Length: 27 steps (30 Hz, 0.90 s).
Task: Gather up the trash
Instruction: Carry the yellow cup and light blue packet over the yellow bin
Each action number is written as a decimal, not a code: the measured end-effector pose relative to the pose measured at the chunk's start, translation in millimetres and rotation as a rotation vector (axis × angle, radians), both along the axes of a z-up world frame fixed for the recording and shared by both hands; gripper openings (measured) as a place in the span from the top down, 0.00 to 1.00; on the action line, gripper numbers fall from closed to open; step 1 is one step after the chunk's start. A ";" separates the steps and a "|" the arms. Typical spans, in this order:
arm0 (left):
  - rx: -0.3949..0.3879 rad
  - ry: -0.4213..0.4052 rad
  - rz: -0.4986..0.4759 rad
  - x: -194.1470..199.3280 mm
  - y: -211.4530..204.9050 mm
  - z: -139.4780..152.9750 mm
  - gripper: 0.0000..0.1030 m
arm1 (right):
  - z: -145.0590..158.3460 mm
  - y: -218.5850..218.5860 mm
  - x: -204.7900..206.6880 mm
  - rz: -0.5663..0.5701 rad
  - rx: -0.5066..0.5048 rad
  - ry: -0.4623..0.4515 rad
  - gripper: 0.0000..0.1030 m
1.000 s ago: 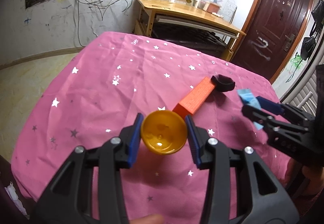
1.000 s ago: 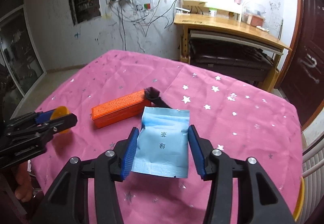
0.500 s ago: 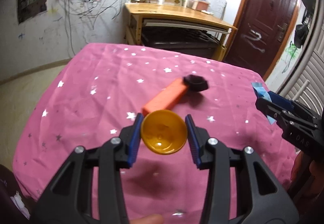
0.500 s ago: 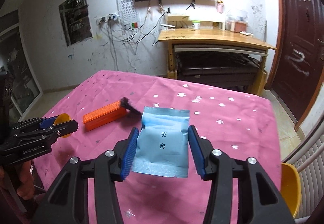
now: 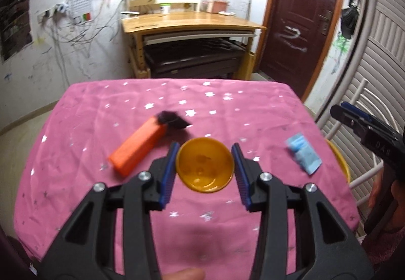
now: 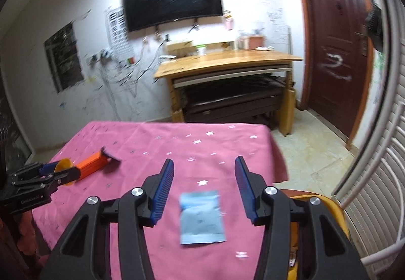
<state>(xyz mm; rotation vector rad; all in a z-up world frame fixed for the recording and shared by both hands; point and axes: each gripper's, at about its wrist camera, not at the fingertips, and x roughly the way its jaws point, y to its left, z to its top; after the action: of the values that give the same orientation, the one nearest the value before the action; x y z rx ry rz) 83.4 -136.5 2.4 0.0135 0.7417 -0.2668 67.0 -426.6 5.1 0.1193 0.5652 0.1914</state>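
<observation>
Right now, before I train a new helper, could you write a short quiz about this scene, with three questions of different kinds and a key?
1. True or false: the blue packet is clamped between the fingers of the right gripper.
2. The left gripper holds: A) the orange box; B) the yellow cup; C) the black object.
3. Which piece of trash lies nearest the yellow bin?

Key: 1 false, the packet lies loose on the pink cloth; 2 B; 3 the blue packet.
</observation>
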 end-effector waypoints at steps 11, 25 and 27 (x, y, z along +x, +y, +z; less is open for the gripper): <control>0.004 0.004 -0.063 1.7 -31.0 -0.1 0.61 | -35.7 17.8 19.3 0.134 -0.028 0.164 0.54; -0.010 0.034 -0.040 8.8 -23.7 -9.2 0.61 | -77.4 45.8 39.6 0.174 -0.178 0.302 0.46; -0.011 0.035 -0.043 8.8 -24.8 -9.5 0.61 | -78.1 48.9 40.1 0.177 -0.201 0.300 0.47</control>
<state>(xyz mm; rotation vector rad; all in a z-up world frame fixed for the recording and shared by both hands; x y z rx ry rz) 92.2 -161.2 -7.2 0.0146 0.7752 -0.3126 107.2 -377.7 -72.9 -0.1004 0.8916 0.2901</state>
